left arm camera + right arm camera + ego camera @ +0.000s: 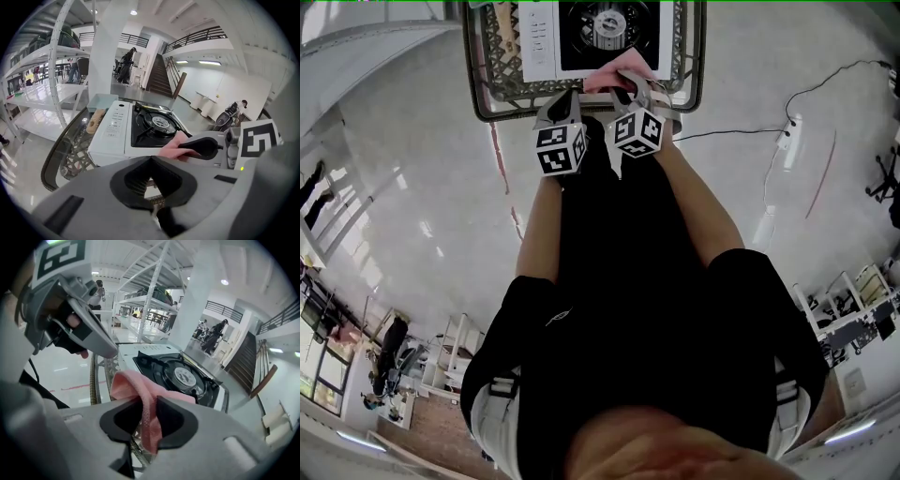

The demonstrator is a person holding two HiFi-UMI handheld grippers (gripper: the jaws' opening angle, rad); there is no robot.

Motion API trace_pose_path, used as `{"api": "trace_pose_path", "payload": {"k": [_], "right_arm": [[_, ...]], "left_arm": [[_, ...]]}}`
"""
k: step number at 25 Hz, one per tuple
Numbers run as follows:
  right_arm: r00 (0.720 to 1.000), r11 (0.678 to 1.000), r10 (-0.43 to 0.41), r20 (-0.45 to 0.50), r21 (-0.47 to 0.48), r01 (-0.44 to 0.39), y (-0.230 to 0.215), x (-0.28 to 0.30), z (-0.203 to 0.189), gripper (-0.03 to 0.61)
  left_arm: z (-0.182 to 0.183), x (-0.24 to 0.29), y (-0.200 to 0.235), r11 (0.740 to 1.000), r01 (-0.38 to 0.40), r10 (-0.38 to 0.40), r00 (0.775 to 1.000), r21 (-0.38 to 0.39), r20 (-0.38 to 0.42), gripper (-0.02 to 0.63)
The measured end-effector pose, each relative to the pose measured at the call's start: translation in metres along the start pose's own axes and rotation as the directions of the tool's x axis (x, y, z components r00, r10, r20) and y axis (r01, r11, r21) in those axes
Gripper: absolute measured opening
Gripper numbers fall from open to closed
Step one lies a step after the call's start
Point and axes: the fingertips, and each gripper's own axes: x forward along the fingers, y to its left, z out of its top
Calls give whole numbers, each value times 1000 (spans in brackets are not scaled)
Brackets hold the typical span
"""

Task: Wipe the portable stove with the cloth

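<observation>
**mo:** ok so where's the cloth at right now?

**kit:** the pink cloth (136, 385) is pinched in the right claw (147, 404). Its jaws are clamped on a fold and the rest is bunched up out front. In the head view it sits right over the near edge of the portable stove (117, 136). Can't tell if it's actually touching the metal tbh.

**mo:** and the other one?

**kit:** the left claw (150, 161) has its jaws together with nothing between them. It's just beside the right one, and both point down at the stove's near side.

**mo:** anything sitting inside anything?

**kit:** not much. The stove's black recessed top holds the round burner (161, 123), with the pan supports around it. The white control panel is on the left of that in the left gripper view. The stove itself sits on a glass-topped bench (70, 154) with a woven rim. There's also a tan brush-looking thing (96, 121) lying on the glass just beside the panel side. Too small to say more about that one.
</observation>
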Motion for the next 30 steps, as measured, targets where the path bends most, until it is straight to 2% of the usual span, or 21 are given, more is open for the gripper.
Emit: {"api": "trace_pose_path", "payload": {"k": [18,21,24,27,30], "right_arm": [[1000,997,-21,7,78,20,-52,-42,-64,89],[999,992,-10,32,128,5,-63,-49,-63,87],[996,966,30,80,252,-49,-65,-49,-69,76],[992,912,59,113,398,-99,-71,-52,-77,54],[988,868,87,127,478,-138,-77,-51,-77,54]], "left_arm": [[-2,38,-88,998,42,-41,999,47,-30,0],[0,40,-100,998,33,-31,999,50,-29,0],[5,36,-110,999,21,-21,1000,39,-14,0],[8,27,-119,1000,-6,6,1000,25,-1,0],[13,20,-125,999,-39,39,999,6,16,0]]}}
